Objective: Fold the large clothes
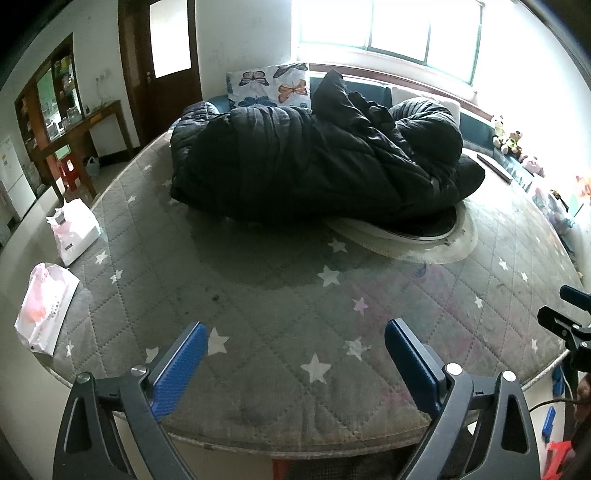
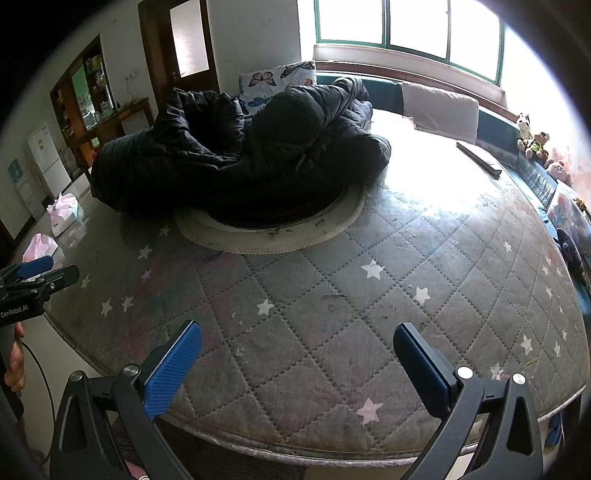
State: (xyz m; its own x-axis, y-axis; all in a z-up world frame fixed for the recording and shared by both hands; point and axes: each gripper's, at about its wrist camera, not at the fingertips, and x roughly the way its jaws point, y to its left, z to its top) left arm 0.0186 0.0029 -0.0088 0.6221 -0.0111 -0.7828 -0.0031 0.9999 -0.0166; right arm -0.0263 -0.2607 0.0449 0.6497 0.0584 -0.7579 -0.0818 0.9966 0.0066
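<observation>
The black padded coat (image 1: 317, 162) is lying crumpled at the mattress's (image 1: 280, 295) far side, unfolded. The left gripper (image 1: 295, 354) and right gripper (image 2: 297, 354) are hovering near, wide open, empty; folding not yet begun.

left gripper (image 1: 295, 354) jaws spread wide, right gripper (image 2: 297, 356) likewise, both empty

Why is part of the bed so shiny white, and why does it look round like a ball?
In the right wrist view, window light washes out the mattress beyond the black coat; in the left wrist view the window itself glares white. In both views the fisheye lens bends the mattress edges into curves and darkens the corners.
</observation>
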